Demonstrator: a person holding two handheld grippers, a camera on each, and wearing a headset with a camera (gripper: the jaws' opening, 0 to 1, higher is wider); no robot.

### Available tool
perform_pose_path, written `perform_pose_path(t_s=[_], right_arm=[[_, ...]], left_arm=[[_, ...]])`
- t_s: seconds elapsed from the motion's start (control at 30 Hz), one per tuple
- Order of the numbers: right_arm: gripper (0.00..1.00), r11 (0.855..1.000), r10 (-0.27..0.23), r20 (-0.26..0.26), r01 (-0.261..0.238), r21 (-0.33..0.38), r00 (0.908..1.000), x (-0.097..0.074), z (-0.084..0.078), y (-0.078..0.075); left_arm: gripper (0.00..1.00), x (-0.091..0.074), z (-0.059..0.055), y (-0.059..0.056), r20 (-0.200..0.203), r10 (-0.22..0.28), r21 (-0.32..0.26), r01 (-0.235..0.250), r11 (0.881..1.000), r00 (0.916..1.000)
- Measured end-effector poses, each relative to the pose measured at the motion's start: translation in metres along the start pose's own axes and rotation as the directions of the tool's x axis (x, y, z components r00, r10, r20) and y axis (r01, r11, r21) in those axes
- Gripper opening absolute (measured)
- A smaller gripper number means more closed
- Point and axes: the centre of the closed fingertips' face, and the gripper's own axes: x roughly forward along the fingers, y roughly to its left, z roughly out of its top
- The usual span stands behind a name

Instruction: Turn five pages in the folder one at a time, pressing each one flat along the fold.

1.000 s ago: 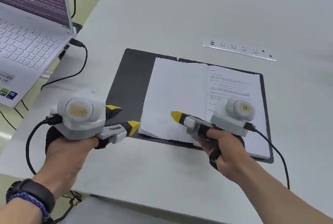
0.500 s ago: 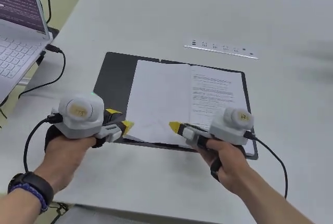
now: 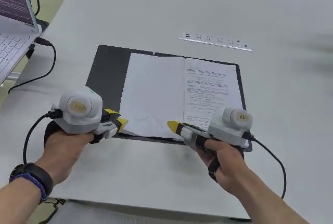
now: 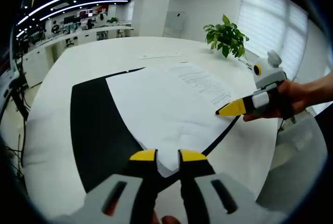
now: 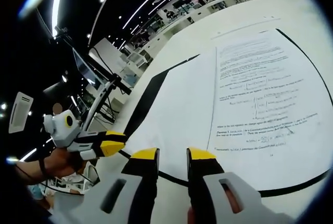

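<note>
Folder (image 3: 104, 73), black and flat, lies open on the white worktop (image 3: 156, 11). The left tool (image 3: 118, 122) and right tool (image 3: 174, 126) sit by its near edge, jaws seemingly slightly apart, gripping nothing. Pinch one corner of the printed white page (image 3: 210, 91), then rub along the fold (image 3: 183, 91).

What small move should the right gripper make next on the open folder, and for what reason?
Probably lay the right gripper on the fold and press along it. Its tip sits at the fold's near end, and the blank left page looks wrinkled near its lower edge, where the left gripper is.
</note>
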Motion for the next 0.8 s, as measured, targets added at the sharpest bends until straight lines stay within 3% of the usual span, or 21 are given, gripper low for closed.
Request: perform_pose_path(t_s=[0.4, 0.53, 0.6, 0.63, 0.7, 0.8], right_arm=[[0.19, 1.0, -0.009, 0.011, 0.009, 0.015, 0.9999, -0.006, 0.002, -0.005], [0.19, 1.0, -0.01, 0.011, 0.009, 0.014, 0.9999, -0.005, 0.003, -0.007], [0.19, 1.0, -0.007, 0.015, 0.007, 0.015, 0.9999, -0.004, 0.005, -0.006], [0.19, 1.0, -0.007, 0.016, 0.006, 0.015, 0.9998, -0.004, 0.006, -0.007], [0.18, 1.0, -0.005, 0.016, 0.005, 0.013, 0.9998, -0.002, 0.008, -0.007], [0.18, 1.0, -0.003, 0.015, 0.003, 0.01, 0.9999, 0.0, 0.009, -0.007]], left_arm=[[0.06, 0.008, -0.019, -0.003, -0.05, 0.002, -0.025, -0.004, 1.0, 0.9987], [0.02, 0.009, -0.025, -0.003, -0.076, 0.008, -0.013, -0.009, 1.0, 0.9971], [0.0, 0.009, -0.032, 0.0, -0.11, 0.029, -0.012, -0.031, 0.999, 0.9935], [0.0, 0.009, -0.028, 0.0, -0.089, 0.02, -0.021, -0.022, 1.0, 0.9958], [0.0, 0.009, -0.027, 0.001, -0.096, 0.019, -0.06, -0.025, 0.998, 0.9952], [0.0, 0.009, -0.027, 0.0, -0.102, 0.025, -0.034, -0.029, 0.999, 0.9945]])
